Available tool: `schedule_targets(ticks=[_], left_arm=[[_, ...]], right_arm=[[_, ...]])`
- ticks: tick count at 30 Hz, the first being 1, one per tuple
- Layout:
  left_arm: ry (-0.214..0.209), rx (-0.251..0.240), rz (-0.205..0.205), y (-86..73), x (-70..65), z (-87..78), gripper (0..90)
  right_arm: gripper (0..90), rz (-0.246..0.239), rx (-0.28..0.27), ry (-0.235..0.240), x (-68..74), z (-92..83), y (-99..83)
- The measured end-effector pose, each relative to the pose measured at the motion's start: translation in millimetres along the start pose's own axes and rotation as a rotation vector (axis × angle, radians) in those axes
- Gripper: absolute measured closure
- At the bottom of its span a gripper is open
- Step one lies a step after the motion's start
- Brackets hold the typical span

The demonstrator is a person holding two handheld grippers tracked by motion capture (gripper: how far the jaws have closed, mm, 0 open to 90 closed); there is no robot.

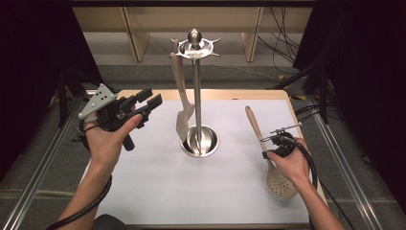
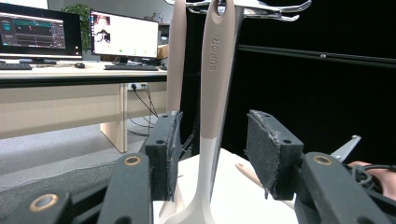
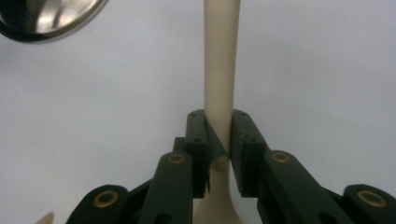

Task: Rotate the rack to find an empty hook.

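Observation:
A steel utensil stand [image 1: 197, 96] rises from a round base [image 1: 201, 141] at mid-table, and a beige spatula [image 1: 182, 96] hangs from its top ring. My left gripper [image 1: 152, 97] is held up left of the stand, open, jaws pointing toward it. In the left gripper view the spatula [image 2: 212, 70] shows farther off between the spread pads [image 2: 163, 144] of the left gripper [image 2: 212, 149], untouched; a second beige handle [image 2: 176, 56] hangs beside it. My right gripper [image 1: 273, 143] is shut on the handle of a beige slotted spoon [image 1: 280, 184] at the right. The right gripper [image 3: 218, 133] presses that handle [image 3: 220, 56].
A white mat [image 1: 230, 201] covers the wooden table [image 1: 143, 92]. The stand's base [image 3: 46, 14] lies up-left of the right gripper. Desks with monitors [image 2: 121, 35] stand beyond the table. Black curtains flank both sides, and cables run along the floor at the right.

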State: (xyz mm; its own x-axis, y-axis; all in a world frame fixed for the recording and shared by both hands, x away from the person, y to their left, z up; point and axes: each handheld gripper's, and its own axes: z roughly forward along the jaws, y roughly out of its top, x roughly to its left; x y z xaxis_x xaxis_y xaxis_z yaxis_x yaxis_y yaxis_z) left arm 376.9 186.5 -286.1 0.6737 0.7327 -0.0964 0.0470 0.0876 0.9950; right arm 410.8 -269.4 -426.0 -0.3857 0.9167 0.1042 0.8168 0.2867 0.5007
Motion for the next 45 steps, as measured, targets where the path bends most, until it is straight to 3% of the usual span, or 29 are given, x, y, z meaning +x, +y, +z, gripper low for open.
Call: schedule_targets(ticks=[1, 3, 7, 8, 9, 10, 15, 18, 25, 26, 27, 28, 32, 37, 40, 41, 43, 45], left_arm=[[0.000, 0.000, 0.000, -0.2, -0.3, 0.3, 53.3], [-0.001, 0.003, -0.004, -0.6, -1.1, 0.7, 53.0], [-0.004, 0.008, -0.004, -1.8, -2.0, 1.9, 52.7], [-0.004, 0.010, -0.003, -2.1, -2.2, 2.1, 52.6], [-0.004, 0.011, -0.003, -2.4, -2.5, 2.3, 52.6], [-0.006, 0.013, -0.004, -2.7, -2.9, 2.5, 52.5], [-0.015, 0.021, -0.004, -4.1, -5.8, 4.3, 52.5], [-0.022, 0.027, -0.002, -5.5, -7.9, 6.1, 52.6], [-0.036, 0.044, -0.002, -9.5, -13.4, 10.5, 52.5], [-0.040, 0.044, -0.003, -10.2, -14.1, 11.4, 52.5], [-0.041, 0.048, -0.005, -11.0, -15.0, 12.3, 52.4], [-0.042, 0.050, -0.006, -11.6, -15.6, 12.8, 52.3], [-0.046, 0.054, -0.004, -12.8, -16.9, 14.1, 52.2], [-0.051, 0.060, -0.005, -14.8, -19.1, 15.9, 51.9], [-0.057, 0.066, -0.001, -16.3, -20.8, 17.7, 51.8], [-0.057, 0.069, -0.003, -17.0, -21.8, 18.3, 51.8], [-0.063, 0.073, -0.003, -18.0, -23.7, 19.7, 51.7], [-0.070, 0.077, 0.003, -18.8, -25.7, 21.3, 51.7]], right_arm=[[79.3, -0.006, -0.011, -0.003, 0.0, -3.1, -1.3], [79.3, 0.006, -0.059, 0.052, 0.5, -7.8, -2.7], [79.3, -0.003, -0.119, 0.056, 6.0, -18.5, -4.9], [79.3, -0.007, -0.142, 0.041, 7.9, -20.5, -5.6], [79.3, -0.024, -0.143, -0.011, 9.4, -23.8, -6.4], [79.3, -0.012, -0.168, 0.021, 12.4, -26.4, -7.3], [79.2, -0.030, -0.247, 0.029, 21.1, -36.9, -11.3], [79.3, -0.067, -0.302, 0.040, 24.1, -40.4, -12.0], [79.3, -0.099, -0.366, 0.050, 34.6, -49.8, -12.0], [79.3, -0.081, -0.363, 0.051, 38.6, -51.9, -12.3], [79.3, -0.110, -0.371, 0.052, 38.8, -52.9, -11.3], [79.3, -0.087, -0.368, 0.051, 42.5, -55.3, -11.7], [79.2, -0.099, -0.385, 0.053, 48.2, -59.4, -10.5], [79.2, -0.151, -0.426, 0.046, 52.1, -63.3, -8.2], [79.3, -0.119, -0.434, 0.064, 58.5, -67.0, -8.6], [79.3, -0.159, -0.464, 0.040, 56.6, -67.4, -7.4], [79.2, -0.135, -0.465, 0.064, 61.5, -68.6, -7.9], [79.3, -0.165, -0.480, 0.056, 62.0, -70.7, -6.7]])
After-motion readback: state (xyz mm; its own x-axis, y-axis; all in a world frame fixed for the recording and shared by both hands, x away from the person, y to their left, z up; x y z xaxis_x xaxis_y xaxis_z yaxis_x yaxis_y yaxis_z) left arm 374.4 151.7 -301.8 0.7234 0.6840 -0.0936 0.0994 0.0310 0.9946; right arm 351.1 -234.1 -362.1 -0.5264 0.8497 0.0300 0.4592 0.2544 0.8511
